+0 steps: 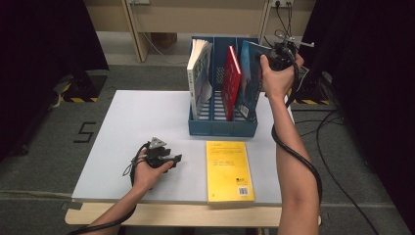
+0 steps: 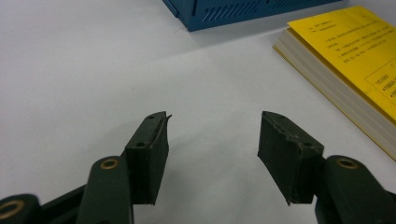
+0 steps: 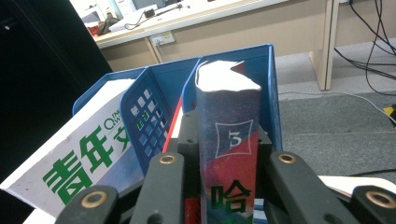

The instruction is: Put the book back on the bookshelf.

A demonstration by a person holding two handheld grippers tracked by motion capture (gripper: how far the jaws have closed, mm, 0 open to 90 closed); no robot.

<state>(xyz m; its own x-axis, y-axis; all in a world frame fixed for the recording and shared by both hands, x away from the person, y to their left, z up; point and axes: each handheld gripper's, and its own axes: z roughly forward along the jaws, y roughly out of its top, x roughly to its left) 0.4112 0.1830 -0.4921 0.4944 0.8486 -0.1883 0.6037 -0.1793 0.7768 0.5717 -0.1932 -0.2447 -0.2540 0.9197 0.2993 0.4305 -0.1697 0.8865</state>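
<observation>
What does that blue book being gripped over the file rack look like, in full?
The blue book is a thick paperback with a dark blue and red spine bearing a boxed "3" and green characters; its white page edges show at the top. It stands tilted in the rightmost slot of the blue rack, beside a red book. The right gripper clamps it, a black jaw pressing each cover, near its upper end.

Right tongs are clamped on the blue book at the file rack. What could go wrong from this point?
The blue book is gripped by its spine in the right tongs, so it could twist or slip. It could also catch the rack divider or nudge the leaning red book next to it.
</observation>
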